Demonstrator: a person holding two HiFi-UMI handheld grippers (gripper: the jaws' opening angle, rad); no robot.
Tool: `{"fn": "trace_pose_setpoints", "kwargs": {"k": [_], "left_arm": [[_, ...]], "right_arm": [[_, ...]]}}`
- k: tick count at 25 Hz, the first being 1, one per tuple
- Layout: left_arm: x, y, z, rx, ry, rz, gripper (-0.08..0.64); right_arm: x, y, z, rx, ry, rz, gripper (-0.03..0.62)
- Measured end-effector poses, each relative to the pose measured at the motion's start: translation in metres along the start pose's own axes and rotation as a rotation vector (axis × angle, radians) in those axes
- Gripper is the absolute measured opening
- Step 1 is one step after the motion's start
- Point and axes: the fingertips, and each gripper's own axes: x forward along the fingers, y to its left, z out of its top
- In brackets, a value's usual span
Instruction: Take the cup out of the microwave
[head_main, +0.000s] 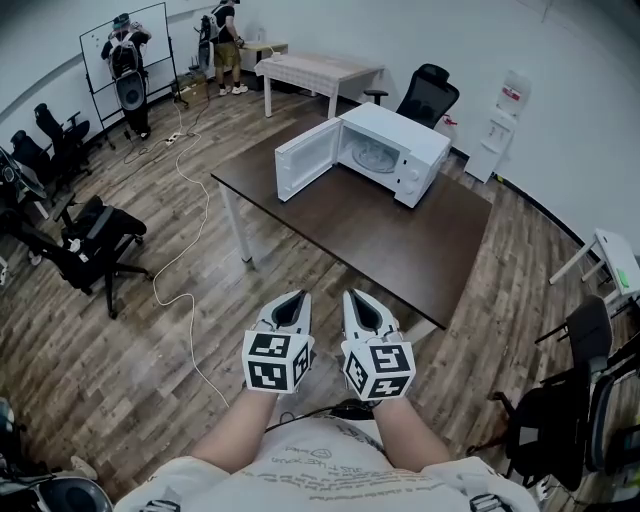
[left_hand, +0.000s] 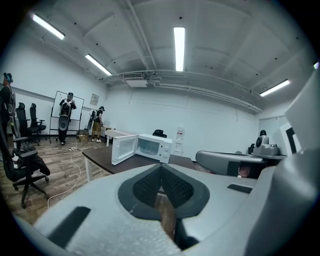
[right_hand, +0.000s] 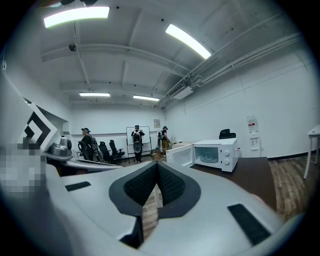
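With left gripper (head_main: 290, 300) and right gripper (head_main: 362, 300) both clenched on nothing, well apart from the white boxy microwave (head_main: 405, 150) open on the dark brown table (head_main: 400, 250), cup presumably inside, too small to make out: risk of toppling it by reaching in unopened.

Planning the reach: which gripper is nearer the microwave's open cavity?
Right, only slightly. The right gripper lines up with the microwave cavity; the left gripper sits beside it, offset toward the open door. Both are shut, well short of the table.
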Motion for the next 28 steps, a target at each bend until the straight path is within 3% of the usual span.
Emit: {"fn": "trace_pose_setpoints", "kwargs": {"k": [10,28], "left_arm": [[0.022,0.013,-0.007,0.009,0.017,-0.014,0.014],[0.163,0.034,0.040,0.076,0.028,-0.038,0.014]], "right_arm": [[0.029,-0.003,-0.008,0.004,0.005,0.002,0.013],[0.146,-0.102,0.022,0.039,-0.025,-0.017,0.014]]}}
